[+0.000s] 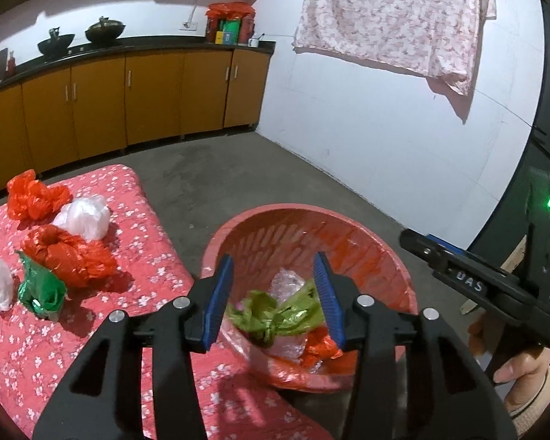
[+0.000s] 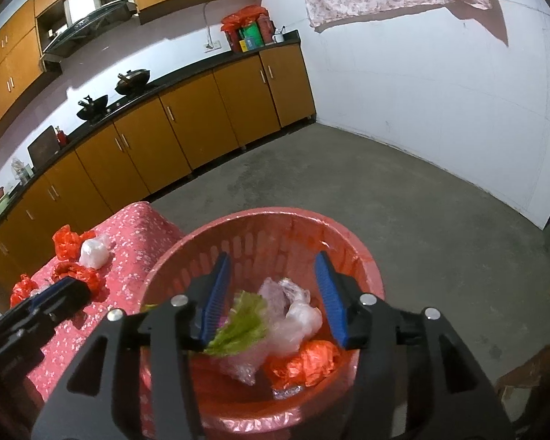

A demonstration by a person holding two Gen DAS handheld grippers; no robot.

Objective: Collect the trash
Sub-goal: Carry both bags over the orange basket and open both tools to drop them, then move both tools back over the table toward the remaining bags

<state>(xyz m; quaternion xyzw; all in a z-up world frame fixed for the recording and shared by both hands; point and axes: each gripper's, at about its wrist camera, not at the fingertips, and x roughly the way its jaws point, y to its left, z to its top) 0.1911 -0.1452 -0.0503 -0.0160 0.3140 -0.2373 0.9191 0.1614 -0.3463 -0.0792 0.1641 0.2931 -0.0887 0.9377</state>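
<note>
Trash (image 1: 278, 315) fills the red basket (image 1: 348, 227) beneath both grippers' empty, spread fingers (image 2: 216, 293); "UAS" marks the right gripper (image 1: 469, 286).

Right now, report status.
Left tool, right tool open, empty, over basket. Five bags left on table, nearest green. Nothing blocking.

Even, bright indoor light is cast from above; hard shadows are thrown beneath the pink floral hanging cloth (image 1: 392, 11) on the white wall (image 2: 440, 91). Strong fisheye bending is seen at the edges (dark corner vignetting included). The crumpled light-green wrapper (image 2: 238, 324) is rendered blurred.
</note>
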